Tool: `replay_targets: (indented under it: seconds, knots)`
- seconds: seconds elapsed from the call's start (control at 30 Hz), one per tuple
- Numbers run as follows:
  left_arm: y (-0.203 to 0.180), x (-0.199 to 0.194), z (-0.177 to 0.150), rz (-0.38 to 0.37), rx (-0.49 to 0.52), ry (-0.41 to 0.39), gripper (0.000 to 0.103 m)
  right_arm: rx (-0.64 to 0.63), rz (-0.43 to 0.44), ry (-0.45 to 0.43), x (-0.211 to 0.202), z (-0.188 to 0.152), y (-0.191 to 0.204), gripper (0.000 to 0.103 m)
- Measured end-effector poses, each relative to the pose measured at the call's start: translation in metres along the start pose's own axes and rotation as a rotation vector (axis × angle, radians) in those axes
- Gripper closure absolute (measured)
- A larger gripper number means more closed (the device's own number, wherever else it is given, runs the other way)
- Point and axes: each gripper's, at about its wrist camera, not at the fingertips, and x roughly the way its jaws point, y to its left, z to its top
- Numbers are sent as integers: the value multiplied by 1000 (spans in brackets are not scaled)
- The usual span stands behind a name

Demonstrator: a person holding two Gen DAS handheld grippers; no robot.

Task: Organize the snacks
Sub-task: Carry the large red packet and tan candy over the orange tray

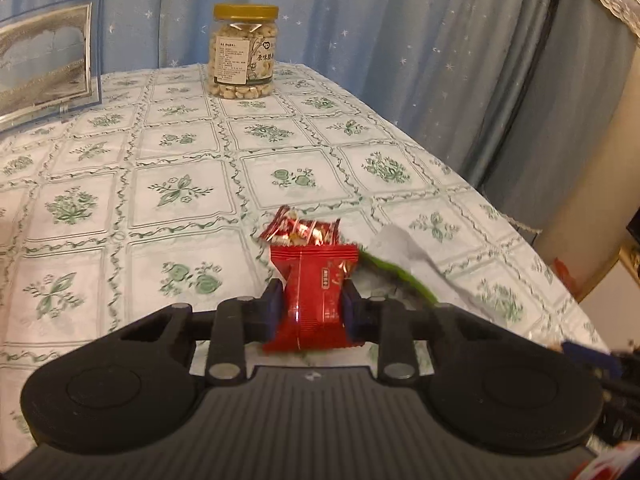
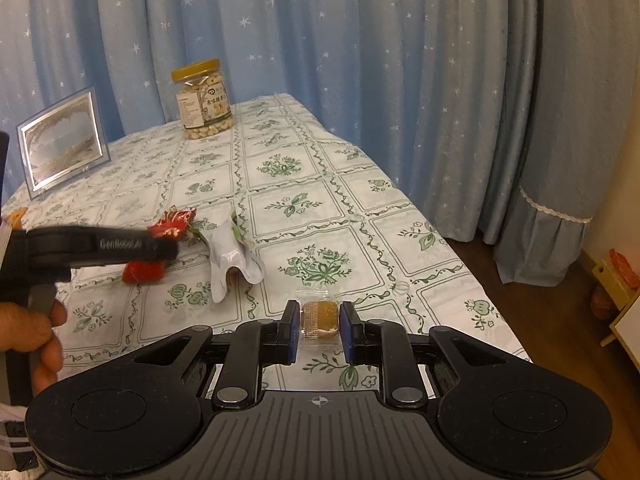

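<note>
Lower centre: left tool [image 1: 311,303] pinches a light, crinkly red packet [image 1: 314,298] mid-body; right tool [image 2: 319,330] clamps a small clear-wrapped sweet [image 2: 320,316].

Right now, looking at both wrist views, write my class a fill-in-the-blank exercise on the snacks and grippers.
1. The left gripper is shut on a ____ packet.
2. The jar of nuts has a ____ lid.
3. The right gripper is shut on a clear-wrapped ____ snack.
4. The picture frame stands to the ____ of the jar in both views.

Missing words: red; yellow; brown; left
</note>
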Motion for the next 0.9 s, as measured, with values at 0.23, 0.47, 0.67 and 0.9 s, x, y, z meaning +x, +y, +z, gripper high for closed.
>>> replay_targets:
  seconds: [0.23,0.47,0.67,0.9]
  knots:
    - [14,-54,-13,4,-2,7,78,12,41,3,-14,3,10,82]
    - [27,-130,-14,37,-51,-34,78,-19,98,-16,-48,16,35,82]
    - [39,-191,-23,84,-87,-55,78,-42,150,-32,-87,22,61,82]
    - [53,-256,-38,149,-138,-86,78,-65,225,-51,-133,22,98,82]
